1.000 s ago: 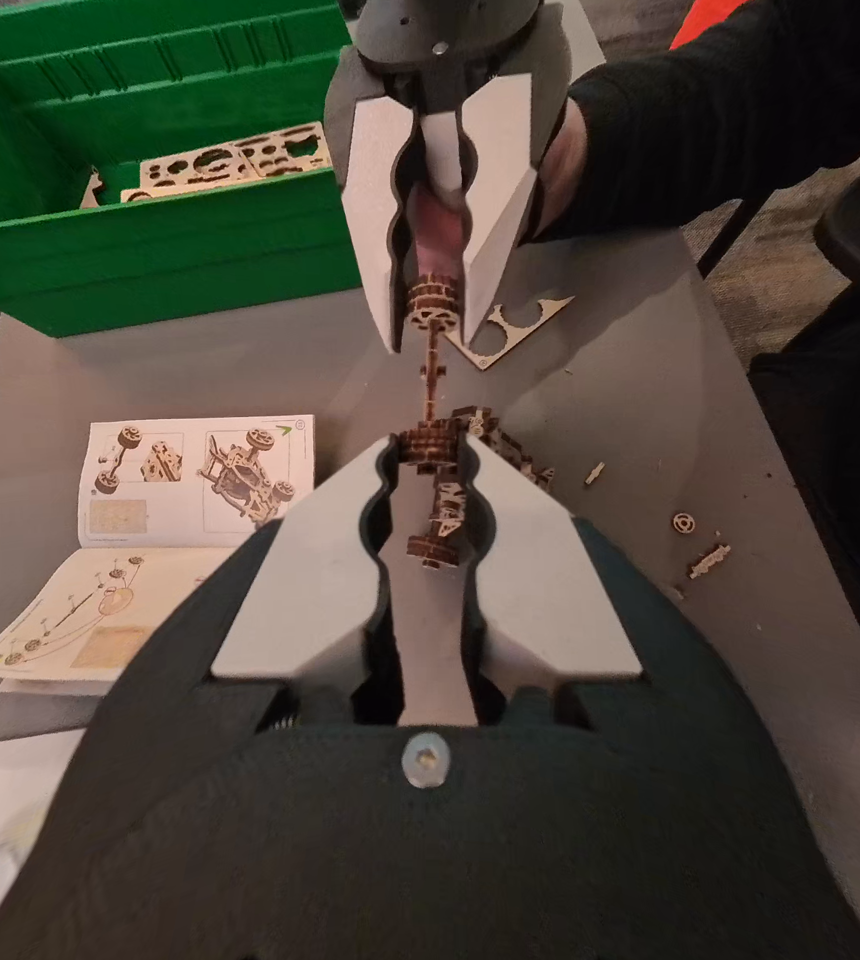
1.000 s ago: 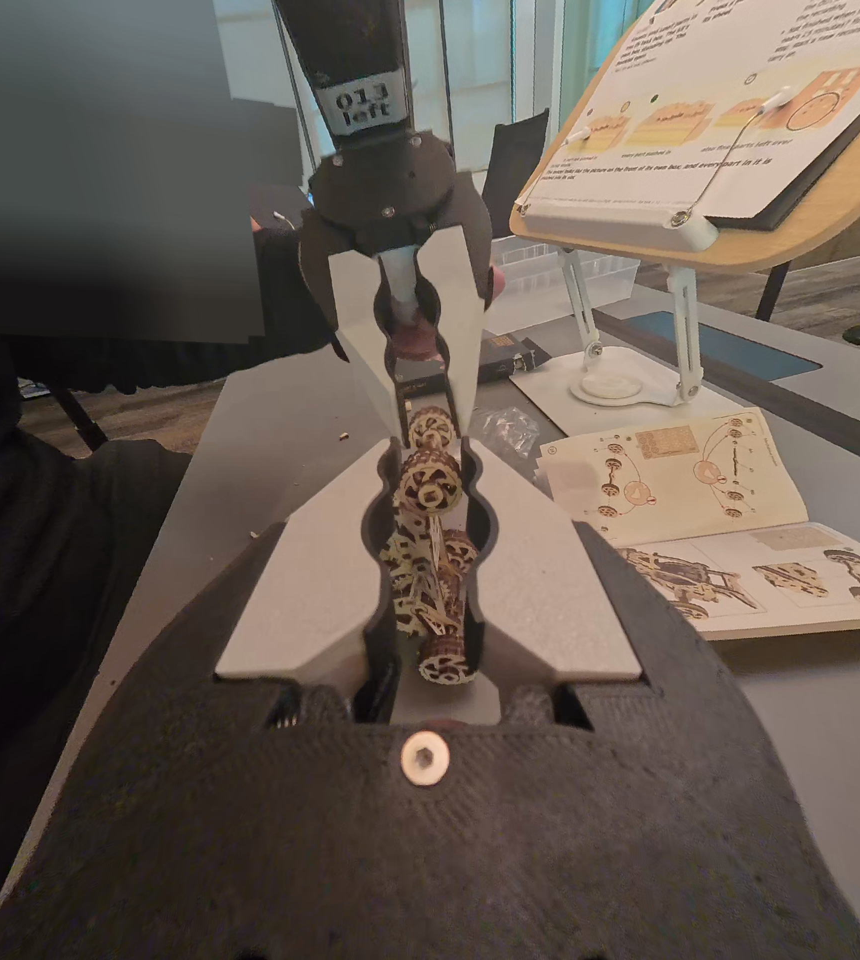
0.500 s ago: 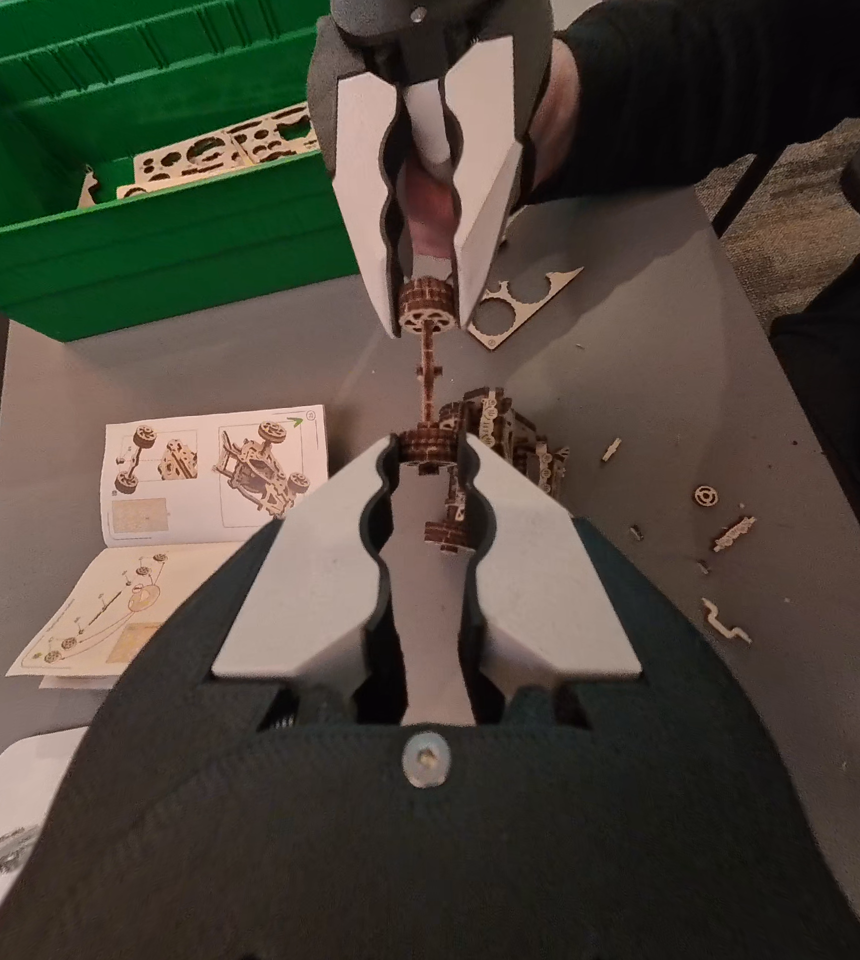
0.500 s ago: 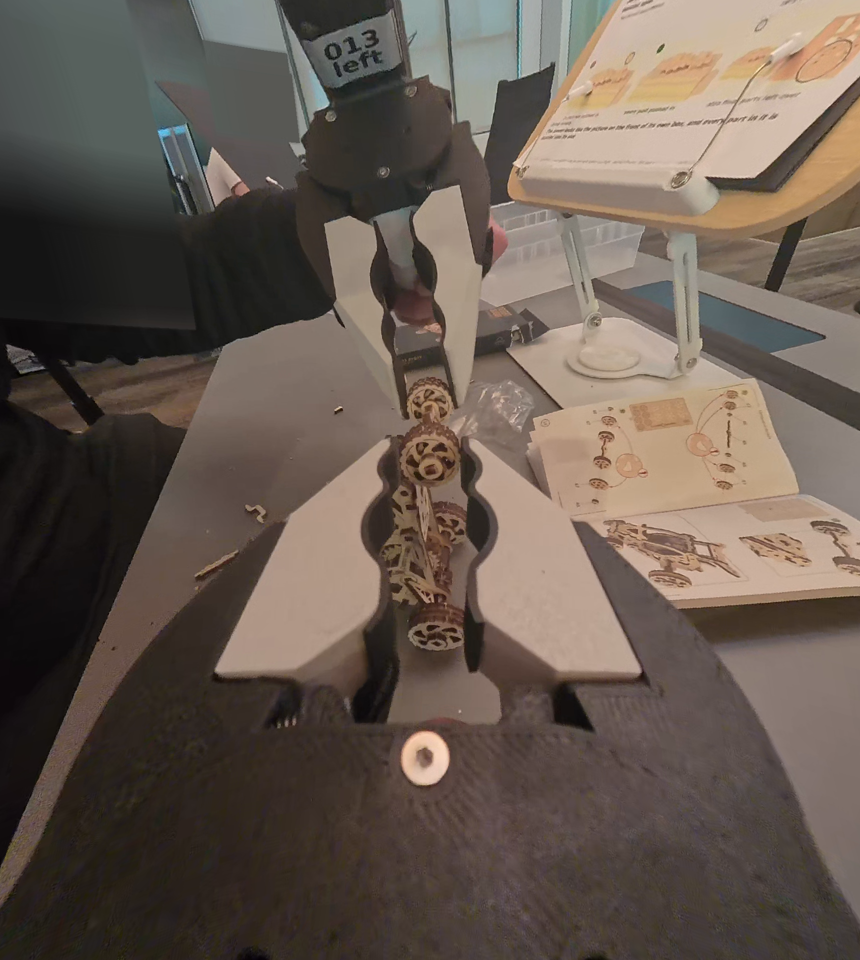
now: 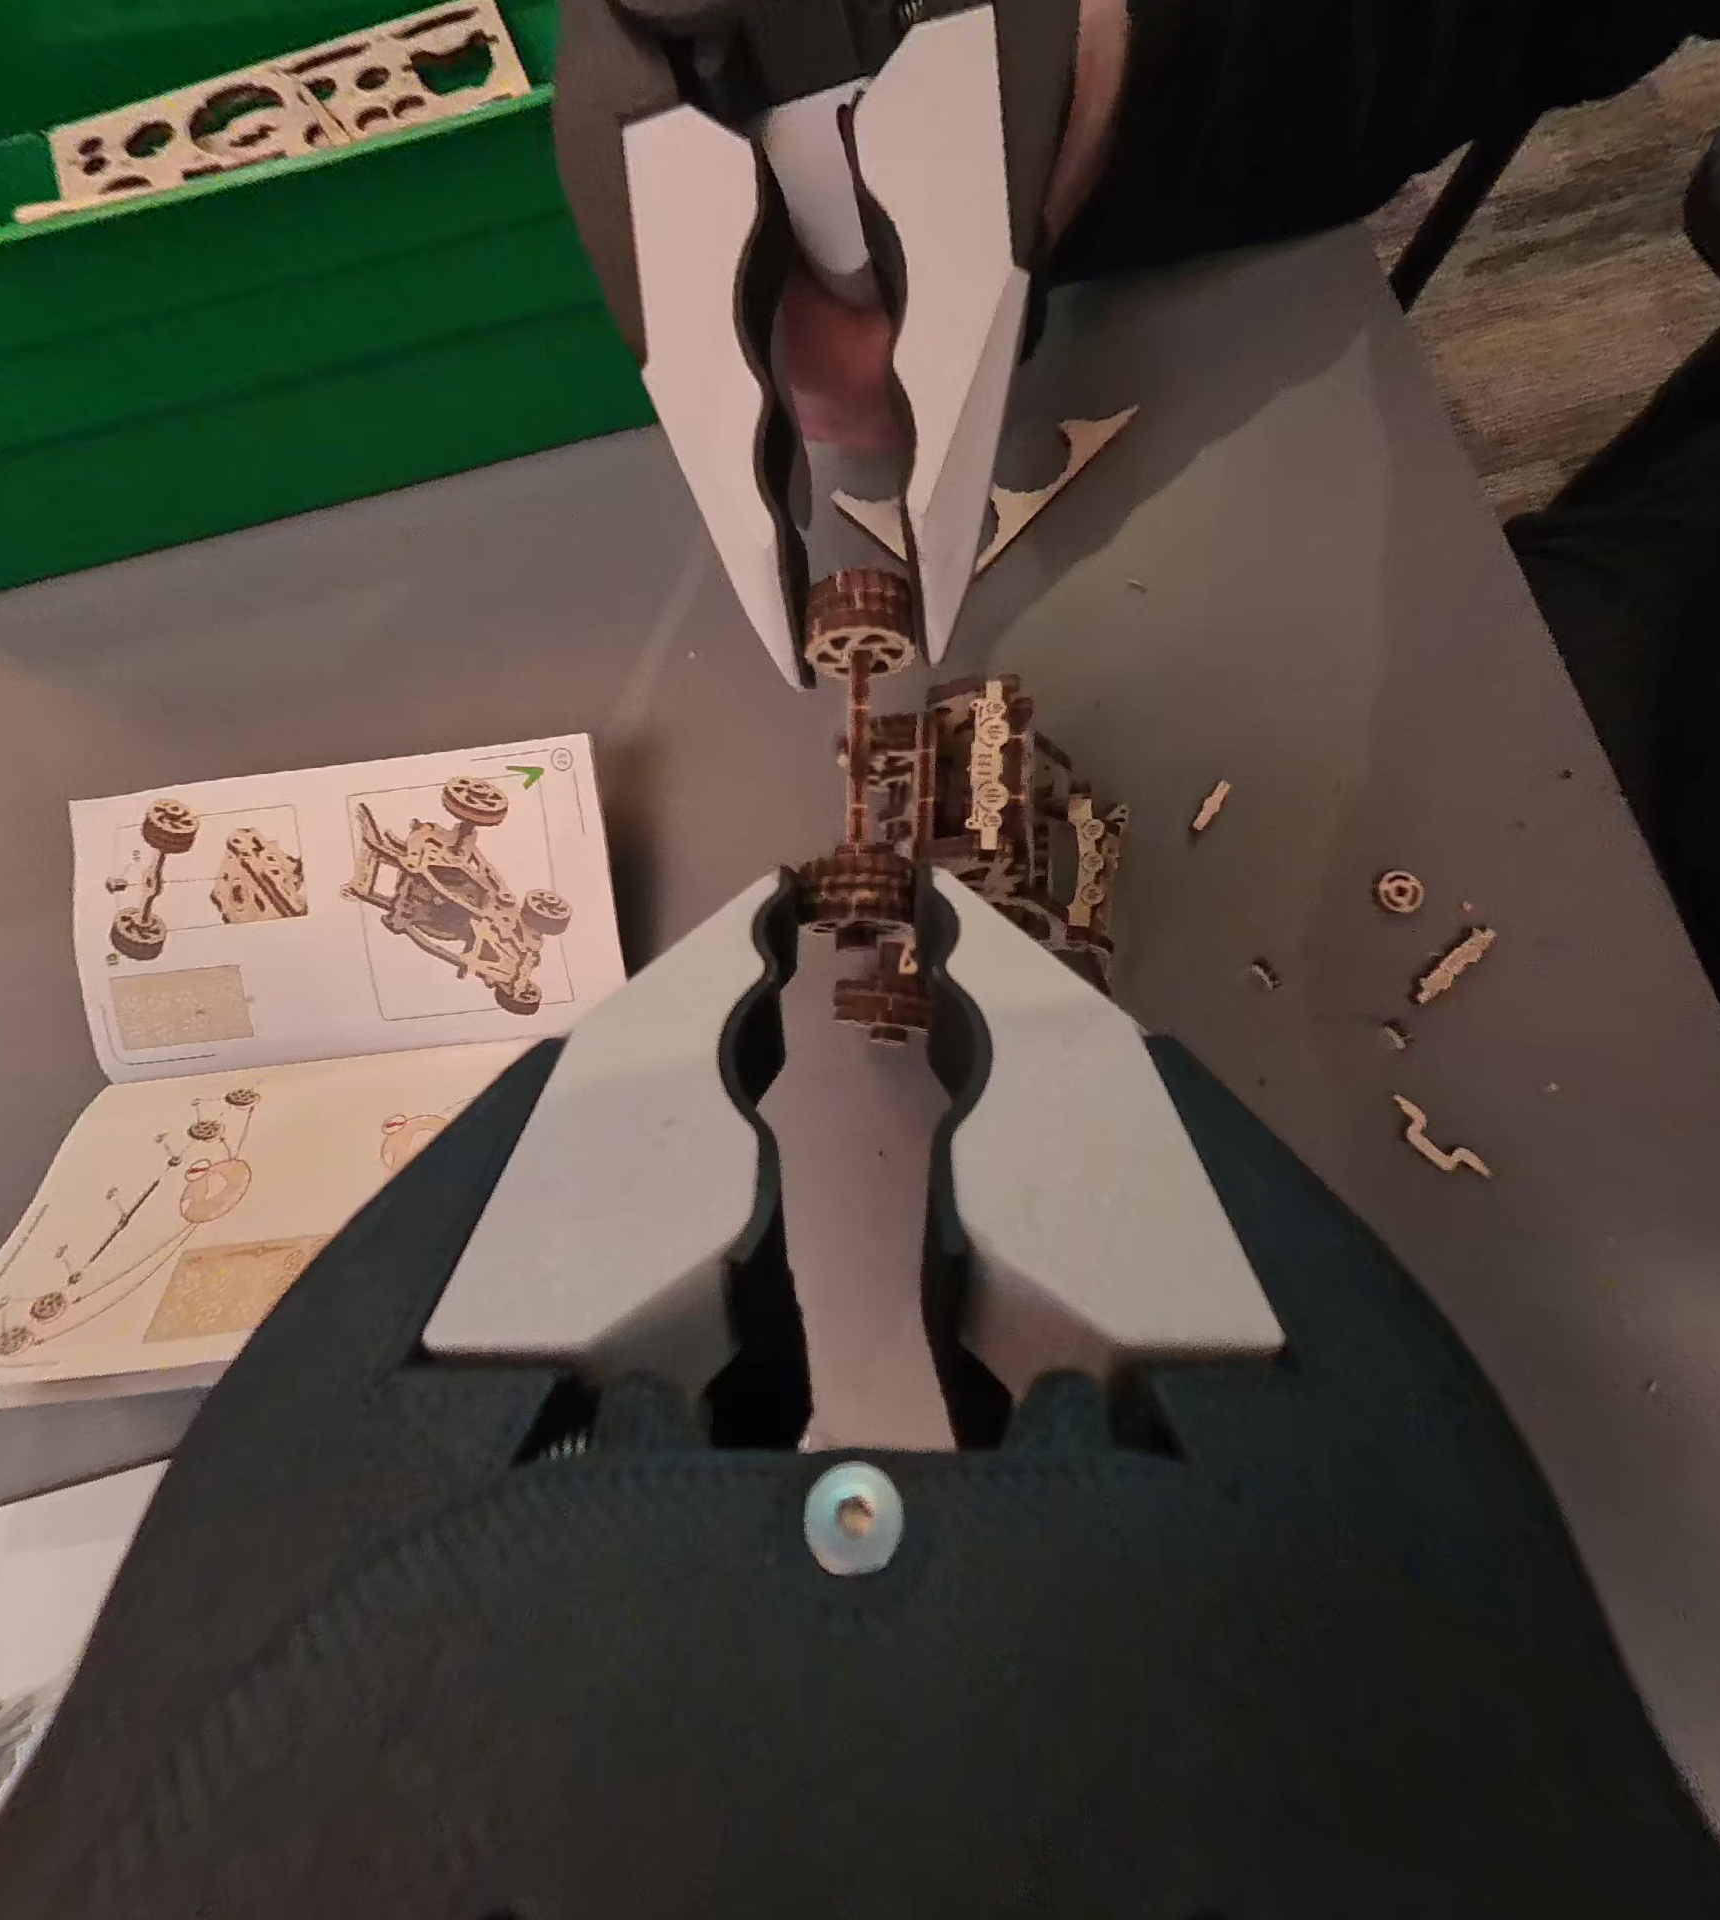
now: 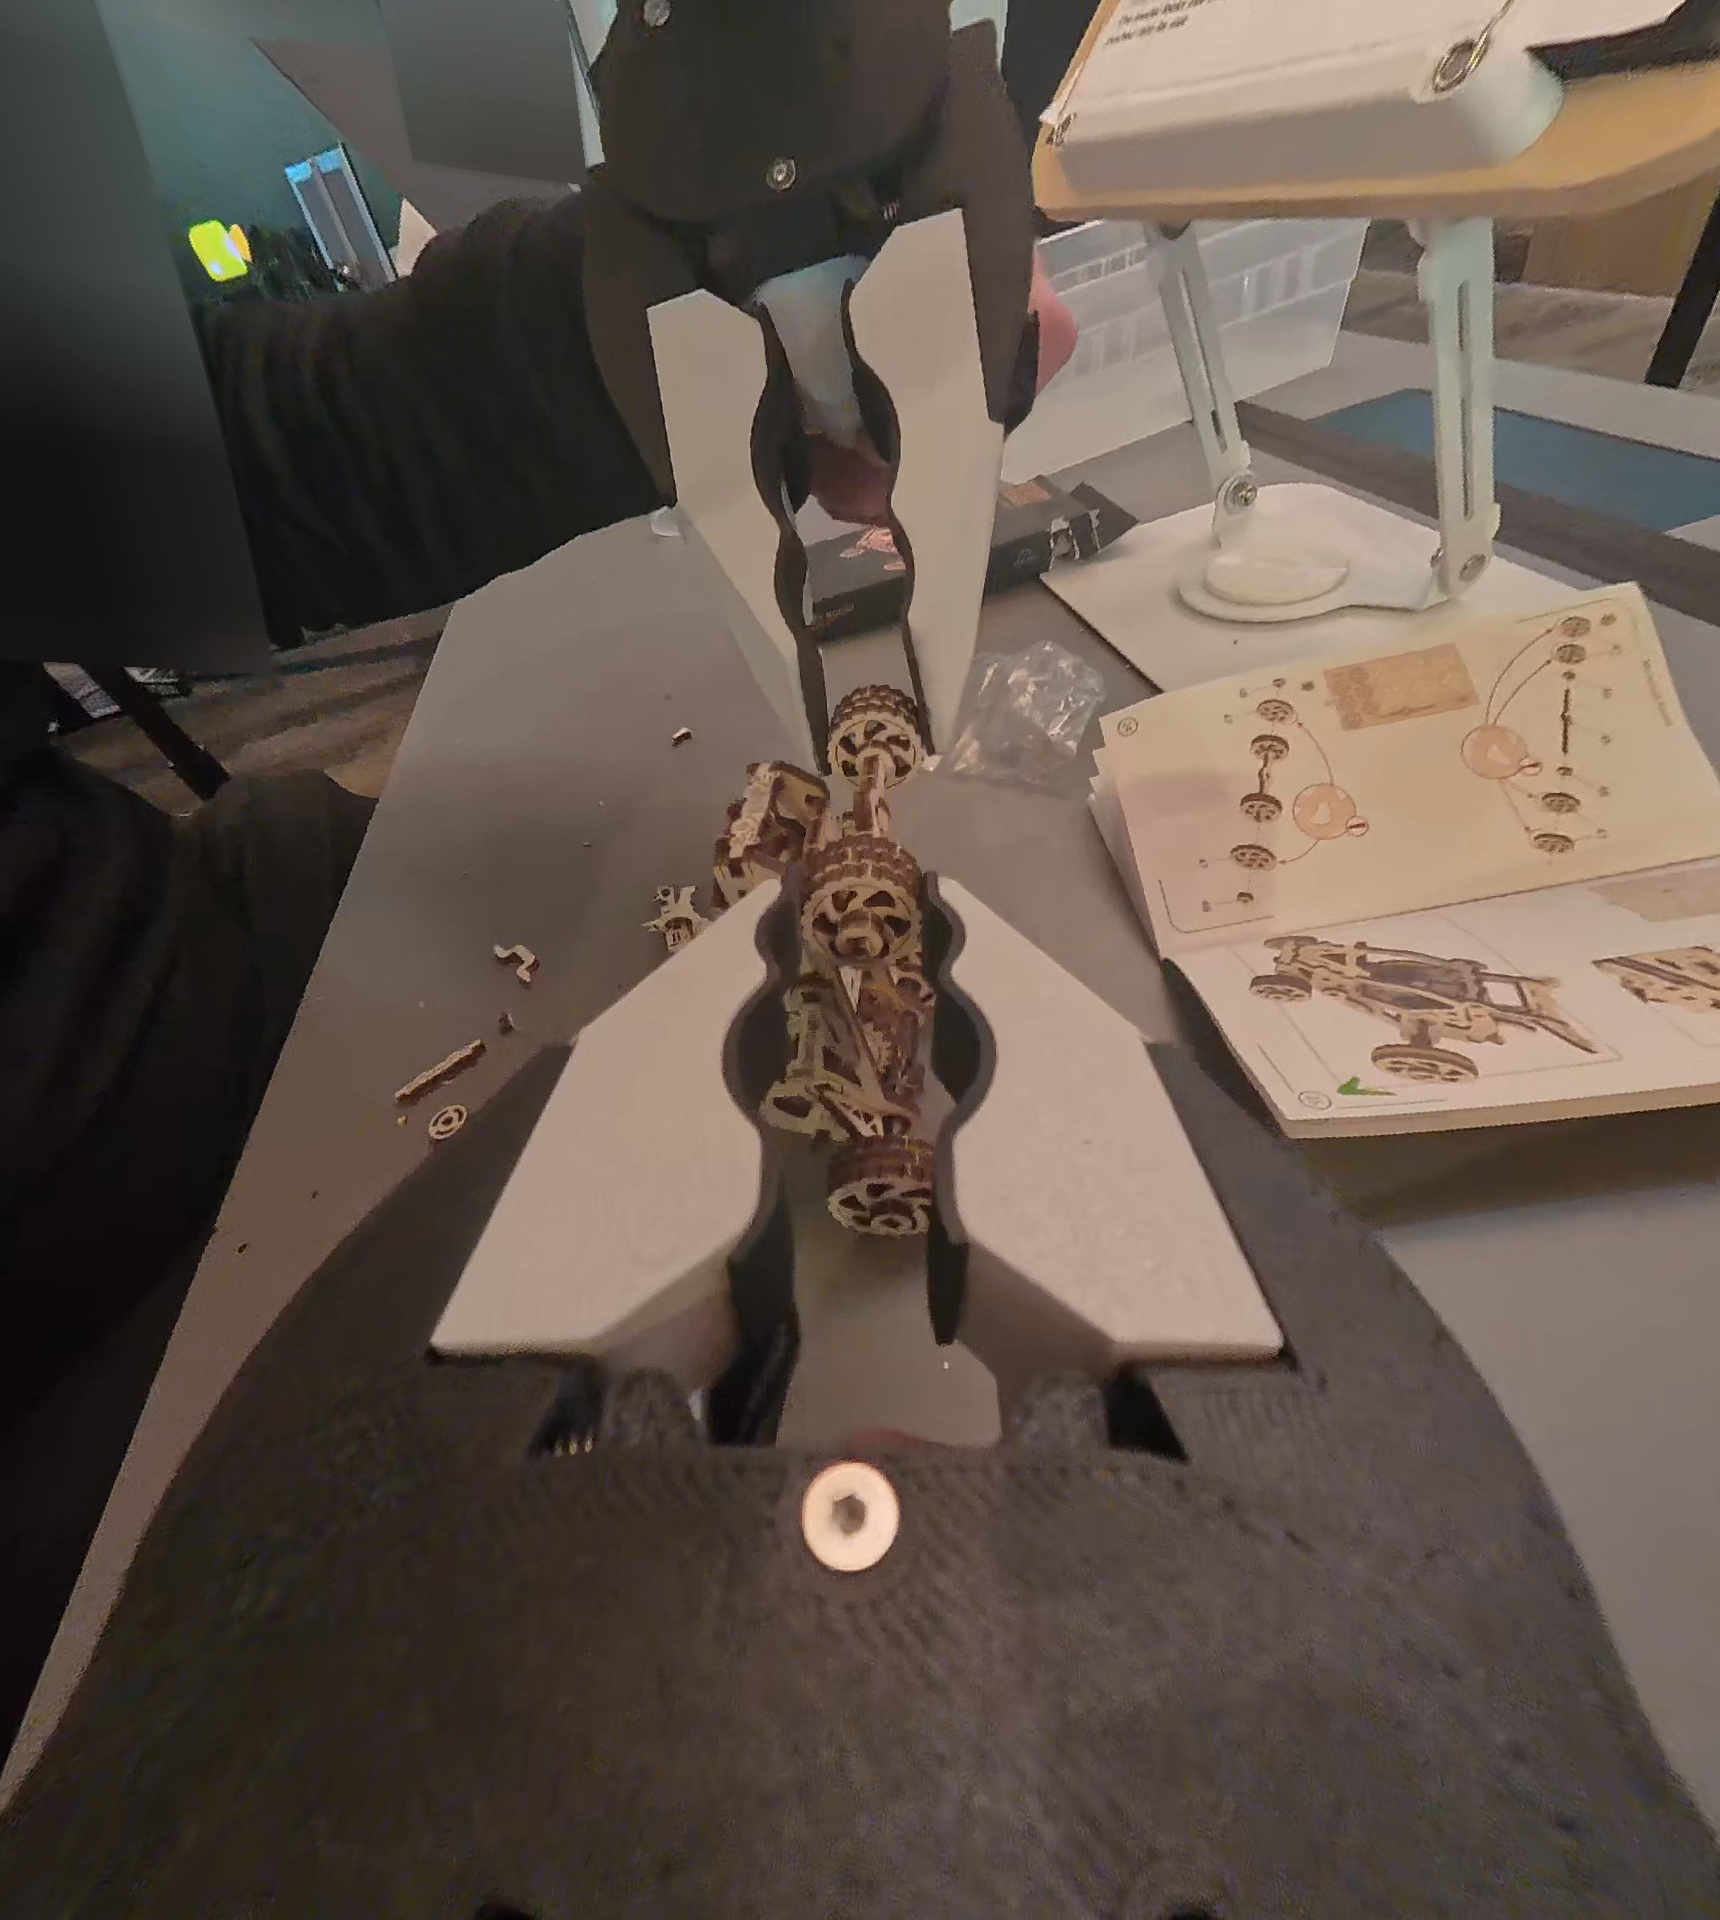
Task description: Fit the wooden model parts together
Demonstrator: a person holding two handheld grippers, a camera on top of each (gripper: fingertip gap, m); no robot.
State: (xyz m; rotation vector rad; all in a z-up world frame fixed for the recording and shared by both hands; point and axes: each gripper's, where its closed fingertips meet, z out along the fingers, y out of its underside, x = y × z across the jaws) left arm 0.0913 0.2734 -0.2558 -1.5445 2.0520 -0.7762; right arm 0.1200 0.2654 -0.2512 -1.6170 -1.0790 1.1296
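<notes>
Both claws faced each other above the bench [image 5: 523,644]: left claw [image 5: 858,894] clamped one wheel [image 5: 856,891], right claw [image 6: 861,914] pinched the opposite wheel [image 6: 861,914].

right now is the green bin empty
No, the green bin holds pale wooden part sheets with cut-out holes, seen in the left wrist view.

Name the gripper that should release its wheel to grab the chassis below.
Right, probably. The chassis sits directly under the right gripper; from the left gripper it lies off to the side.
</notes>
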